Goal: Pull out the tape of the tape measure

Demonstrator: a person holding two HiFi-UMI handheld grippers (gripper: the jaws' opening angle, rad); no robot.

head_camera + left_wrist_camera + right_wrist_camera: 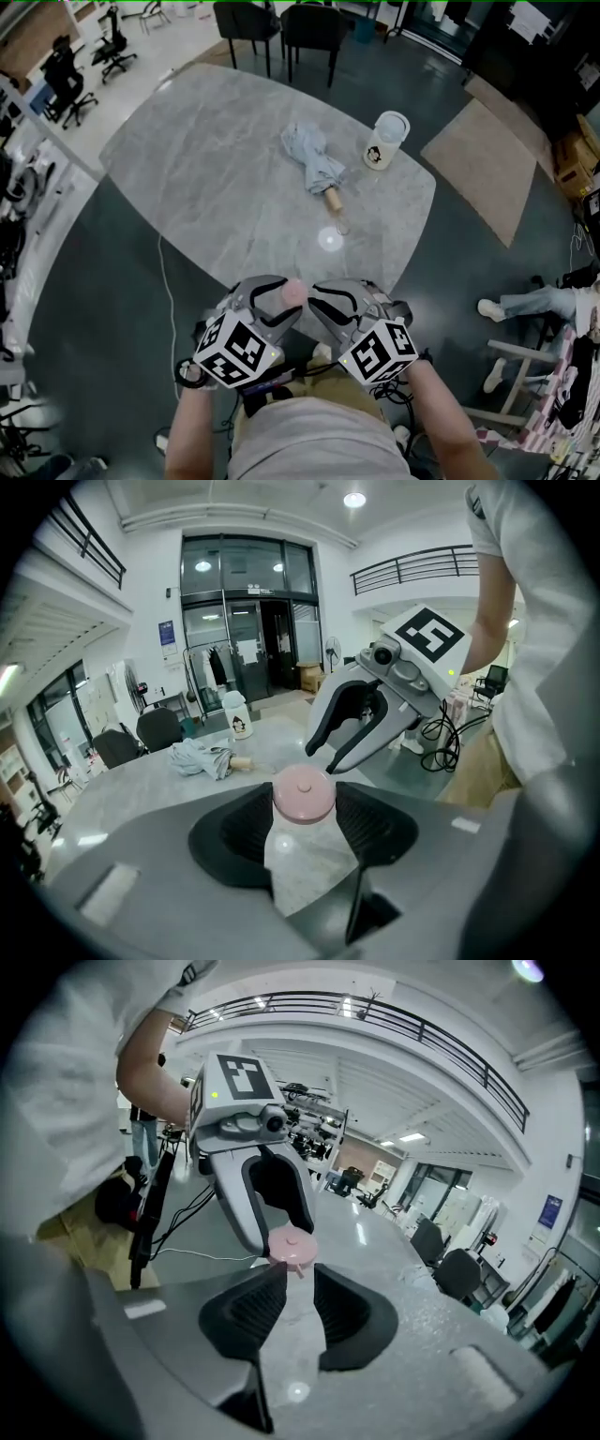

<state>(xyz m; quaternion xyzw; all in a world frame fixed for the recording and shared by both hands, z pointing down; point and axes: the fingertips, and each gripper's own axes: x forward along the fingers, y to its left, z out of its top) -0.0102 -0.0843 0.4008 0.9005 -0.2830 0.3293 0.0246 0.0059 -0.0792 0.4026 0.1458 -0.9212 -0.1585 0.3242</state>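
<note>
Broad grey stone tabletop (187,159) with rounded edges. Both grippers hang over its near edge, with a bare surface ahead as far as the folded umbrella (314,167) mid-table. Lidded jar (385,141) near the umbrella, to its right; contents not visible. Left gripper (303,810): jaws clamped on the round pink tape measure (303,791), one pad on each side. Right gripper (299,1276) faces it, jaws narrowly apart. The case's small pink tab (298,1270) sits at their tips, unpinched.

Grey left hand-held gripper (281,298) and grey right hand-held gripper (315,300) have black ribbed pads (375,822), black-and-white marker cubes (236,349) and black cables (442,741). The person wears a white T-shirt (314,445) and tan trousers (314,386).
</note>
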